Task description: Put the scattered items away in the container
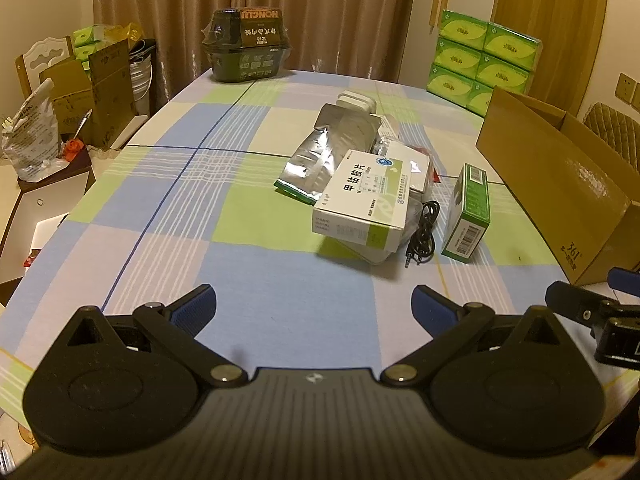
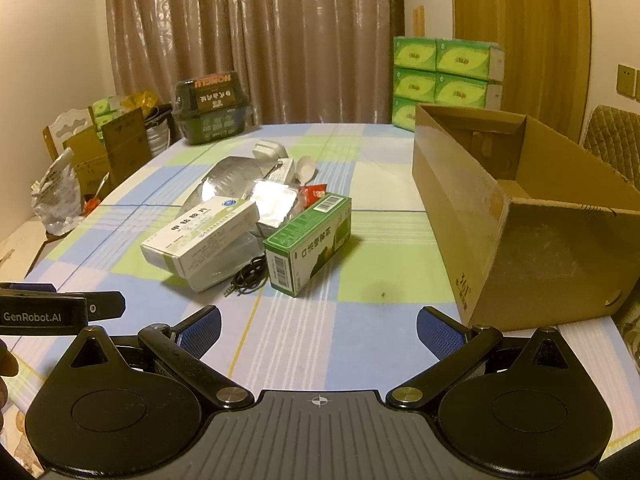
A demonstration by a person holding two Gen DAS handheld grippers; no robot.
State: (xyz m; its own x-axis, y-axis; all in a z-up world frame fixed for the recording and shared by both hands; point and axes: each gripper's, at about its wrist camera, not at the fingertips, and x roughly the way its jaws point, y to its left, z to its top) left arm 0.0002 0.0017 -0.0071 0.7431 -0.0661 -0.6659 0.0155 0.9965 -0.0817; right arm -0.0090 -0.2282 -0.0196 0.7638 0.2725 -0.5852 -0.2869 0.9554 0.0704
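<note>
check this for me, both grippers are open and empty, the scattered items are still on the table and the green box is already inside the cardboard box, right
Not quite. The green box is not inside the cardboard box; the right wrist view shows it on the table, beside the black cable, with the carton's visible interior empty. The rest holds: the left gripper and right gripper are open and empty.

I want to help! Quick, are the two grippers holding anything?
Left gripper: open, holding nothing.
Right gripper: open, holding nothing.
</note>
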